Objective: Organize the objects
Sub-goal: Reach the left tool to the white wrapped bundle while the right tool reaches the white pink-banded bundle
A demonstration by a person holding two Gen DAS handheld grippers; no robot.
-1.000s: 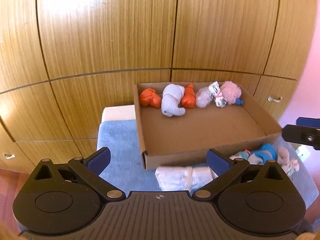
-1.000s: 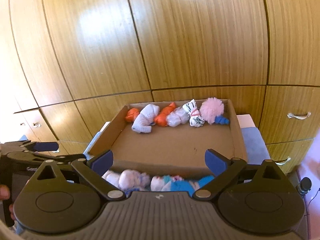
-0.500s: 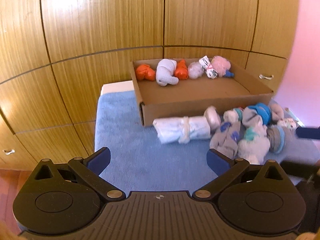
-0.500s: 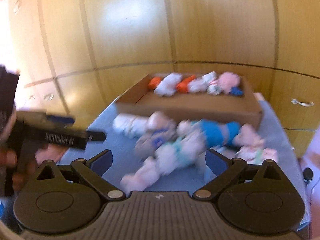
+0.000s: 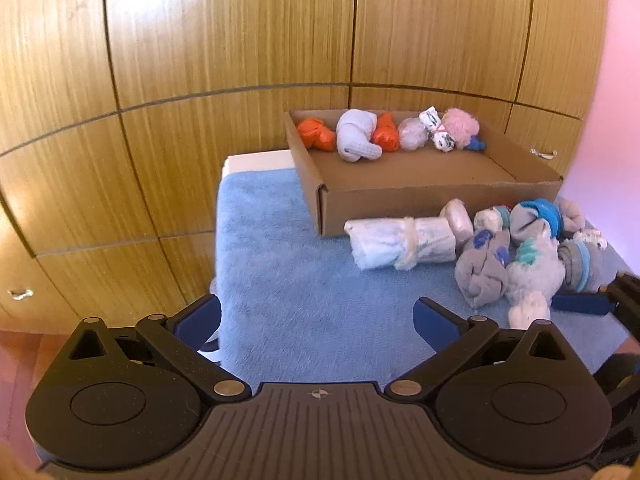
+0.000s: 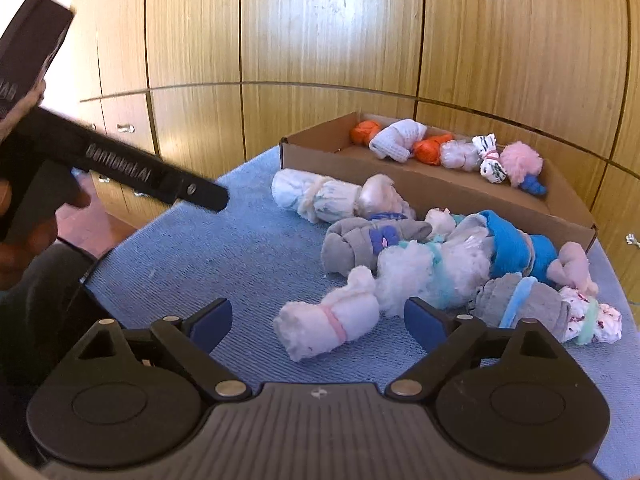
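A cardboard box (image 5: 400, 208) at the back of the blue towel (image 5: 300, 280) holds a row of rolled socks (image 5: 360, 138) along its far wall. In front of it lies a pile of sock rolls (image 6: 460, 264). A white fluffy roll with a pink band (image 6: 328, 328) lies between the fingers of my right gripper (image 6: 318, 320), whose jaws are closing; the pads do not touch it. My left gripper (image 5: 318, 320) is open over bare towel, left of the pile. A long white roll (image 5: 400, 240) and a grey roll (image 5: 480, 276) lie ahead of it.
Wooden wardrobe doors (image 5: 240, 40) and drawers rise close behind the box. The towel's left edge (image 5: 218, 240) drops off to a red-brown floor (image 5: 16, 360). In the right wrist view the left gripper's black body (image 6: 152, 176) juts in from the left, held by a hand.
Both grippers have come down and back from the box toward the towel, bringing the sock pile into view. The right gripper has rolled, its fingers have narrowed slightly, and the white fluffy roll now lies between them.
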